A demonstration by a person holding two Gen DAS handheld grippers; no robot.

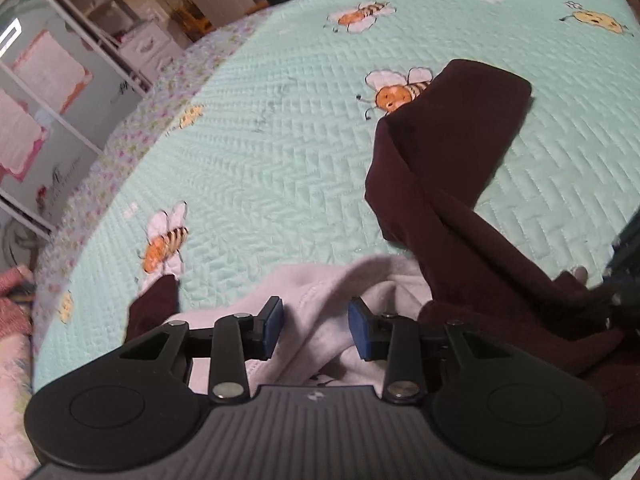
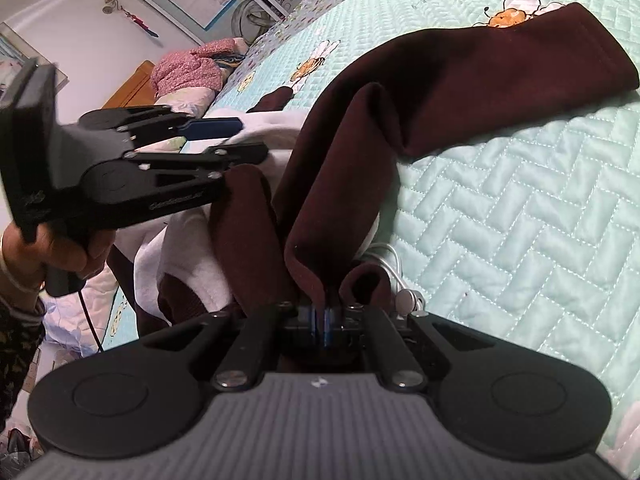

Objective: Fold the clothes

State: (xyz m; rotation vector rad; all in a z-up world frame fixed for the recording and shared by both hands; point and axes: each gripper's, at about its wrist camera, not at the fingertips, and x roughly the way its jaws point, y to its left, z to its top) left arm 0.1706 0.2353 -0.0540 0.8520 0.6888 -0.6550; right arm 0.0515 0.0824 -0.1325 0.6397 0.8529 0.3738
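Left wrist view: left gripper [image 1: 316, 328] jaws wide apart, blue pads [image 1: 273, 326] either side of a fold of pale grey fabric [image 1: 308, 312], nothing clamped. Maroon garment [image 1: 448, 184] lies on the mint quilted bedspread [image 1: 260, 140] with bee prints; one sleeve stretches away up-right, its cuff flat on the quilt, the rest bunched at lower right. Right wrist view: right gripper [image 2: 322, 322] jaws closed tight on a pinched edge of the maroon garment [image 2: 440, 88], cloth rising from the pads and draping toward the far sleeve. White cord [image 2: 394, 268] just beside the jaws. Left gripper [image 2: 224, 136] seen side-on, held by a hand [image 2: 60, 248], fingers parted over the grey fabric [image 2: 192, 264].
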